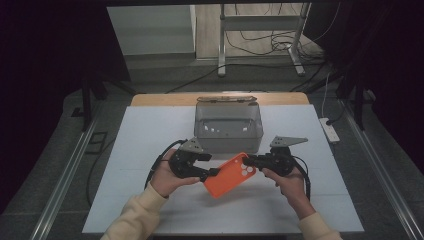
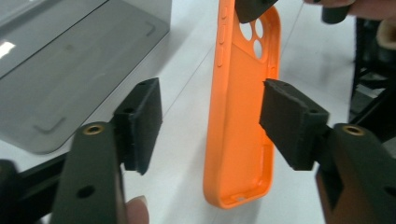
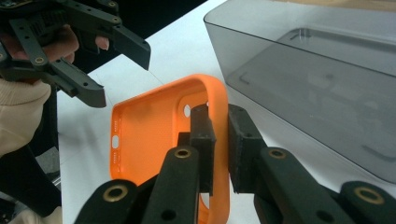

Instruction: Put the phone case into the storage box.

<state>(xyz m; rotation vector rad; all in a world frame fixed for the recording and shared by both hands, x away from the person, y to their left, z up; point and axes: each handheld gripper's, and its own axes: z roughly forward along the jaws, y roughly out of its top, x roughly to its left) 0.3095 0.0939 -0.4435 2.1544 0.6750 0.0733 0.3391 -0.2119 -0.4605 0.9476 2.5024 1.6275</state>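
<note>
An orange phone case [image 1: 230, 175] is held just above the white table, in front of a grey bin. My right gripper [image 1: 248, 161] is shut on the case's rim at the camera-hole end; in the right gripper view the two pads [image 3: 203, 140] pinch that orange wall [image 3: 149, 135]. My left gripper [image 1: 212, 165] is open at the case's opposite end. In the left gripper view the case [image 2: 243, 107] stands on edge between the spread pads [image 2: 140, 123], nearer the right-hand pad, and I cannot tell if it touches it. The right gripper's jaw [image 2: 252, 7] grips its far end.
A translucent grey bin [image 1: 228, 127] stands at the back middle of the white table [image 1: 150, 130], close behind the case. A power strip [image 1: 330, 130] lies off the table's right edge. Metal stand legs and cables are on the floor beyond.
</note>
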